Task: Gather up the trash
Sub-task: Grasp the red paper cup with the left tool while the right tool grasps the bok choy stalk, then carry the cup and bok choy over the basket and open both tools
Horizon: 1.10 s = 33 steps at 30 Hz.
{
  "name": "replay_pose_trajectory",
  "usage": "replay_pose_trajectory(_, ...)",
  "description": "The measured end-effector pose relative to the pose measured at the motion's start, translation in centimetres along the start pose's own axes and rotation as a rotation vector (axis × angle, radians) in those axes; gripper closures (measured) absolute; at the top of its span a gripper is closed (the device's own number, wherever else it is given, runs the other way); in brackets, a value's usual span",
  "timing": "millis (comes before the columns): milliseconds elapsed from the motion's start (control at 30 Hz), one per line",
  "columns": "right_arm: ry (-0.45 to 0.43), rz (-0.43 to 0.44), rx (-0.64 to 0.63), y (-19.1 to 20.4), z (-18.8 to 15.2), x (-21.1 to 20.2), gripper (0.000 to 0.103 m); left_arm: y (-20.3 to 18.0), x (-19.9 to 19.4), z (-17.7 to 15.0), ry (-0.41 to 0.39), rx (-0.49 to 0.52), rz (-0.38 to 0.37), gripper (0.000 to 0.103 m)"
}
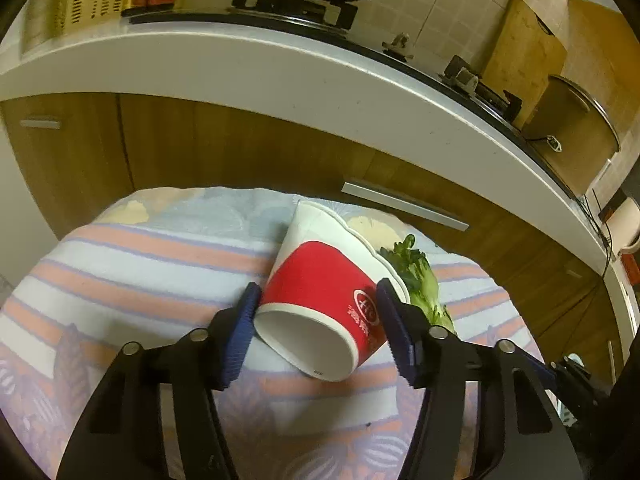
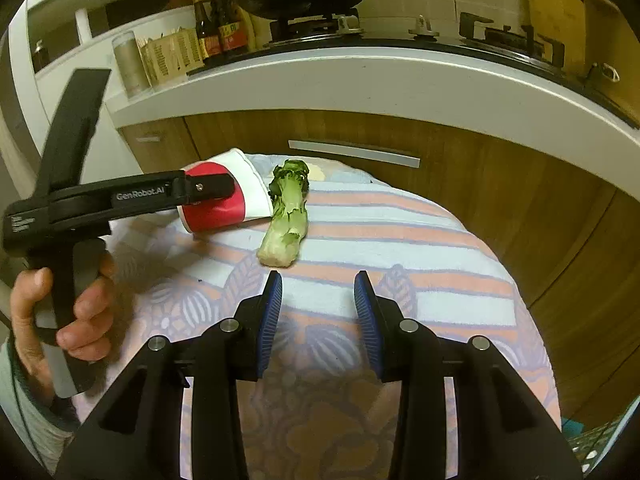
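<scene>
A red and white paper cup (image 1: 316, 264) lies on its side on the striped cloth, base toward the camera. My left gripper (image 1: 317, 286) is closed around it near the base, and its blue pads (image 1: 244, 320) touch both sides. A green vegetable stalk (image 1: 420, 284) lies just right of the cup's rim. In the right wrist view the same stalk (image 2: 286, 216) lies beside the cup (image 2: 224, 208). My right gripper (image 2: 318, 276) hovers a little short of the stalk, jaws apart with nothing between them.
The striped cloth (image 2: 400, 240) covers a rounded surface set against wooden cabinets with a metal handle (image 2: 354, 152). Above them runs a white counter edge (image 2: 360, 76) bearing a stove, a wok, sauce bottles and a basket. A person's hand (image 2: 80, 312) holds the left gripper's handle.
</scene>
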State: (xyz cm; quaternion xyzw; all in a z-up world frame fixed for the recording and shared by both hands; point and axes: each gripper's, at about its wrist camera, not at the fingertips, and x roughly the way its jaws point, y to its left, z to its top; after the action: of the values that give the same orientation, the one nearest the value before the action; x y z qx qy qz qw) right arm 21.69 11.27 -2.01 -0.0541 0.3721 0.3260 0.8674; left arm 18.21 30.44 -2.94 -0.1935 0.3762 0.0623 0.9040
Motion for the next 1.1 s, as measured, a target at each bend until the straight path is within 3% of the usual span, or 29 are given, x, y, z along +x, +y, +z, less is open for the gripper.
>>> replay_pose_trajectory(67, 0.008, -0.004, -0.01, 0.3, 0.1, 0.1, 0.068, 0.4, -0.8, -0.3, -0.005, -0.03, -0.008, 0.055)
replay_pose_trajectory(167, 0.018, -0.003, -0.01, 0.7, 0.9, 0.6, 0.057, 0.5, -2.7, -1.0, -0.032, -0.046, 0.026, 0.057)
replay_pose_trajectory(300, 0.029, 0.02, -0.033, 2.4, 2.6, 2.0, 0.055, 1.9, -5.7, -2.5, -0.084, -0.103, 0.054, 0.057)
replay_pose_trajectory(433, 0.063, -0.047, -0.021, 3.3, 3.5, 4.7, 0.054, 3.3, -7.0, -3.8, -0.13, -0.14, 0.067, 0.057)
replay_pose_trajectory(500, 0.124, -0.072, -0.008, 3.1, 3.8, 6.3, 0.054, 4.0, -6.7, -4.1, -0.127, -0.167, 0.038, 0.057)
replay_pose_trajectory(567, 0.12, -0.084, -0.022, 3.2, 3.8, 6.4, 0.054, 4.3, -6.0, -4.5, -0.112, -0.172, 0.033, 0.057)
replay_pose_trajectory(600, 0.119, -0.097, -0.04, 3.5, 3.7, 6.4, 0.059, 4.0, -5.9, -4.4, -0.112, -0.163, 0.033, 0.057)
replay_pose_trajectory(633, 0.116, -0.101, -0.056, 3.8, 3.7, 6.4, 0.078, 3.7, -6.2, -4.5, -0.132, -0.139, 0.041, 0.057)
replay_pose_trajectory(667, 0.11, -0.1, -0.069, 4.1, 3.6, 6.3, 0.081, 3.4, -6.4, -4.6, -0.142, -0.119, 0.055, 0.057)
replay_pose_trajectory(767, 0.082, -0.156, -0.075, 4.4, 3.3, 5.8, 0.081, 2.3, -6.3, -4.8, -0.145, -0.064, 0.081, 0.057)
replay_pose_trajectory(867, 0.044, -0.119, -0.021, 3.4, 3.2, 4.4, 0.081, 2.0, -6.4, -4.8, -0.143, -0.047, 0.095, 0.057)
replay_pose_trajectory(1100, -0.014, -0.103, 0.041, 0.7, -0.4, -2.6, 0.081, -2.6, -9.0, -7.2, -0.127, 0.064, 0.0, 0.057)
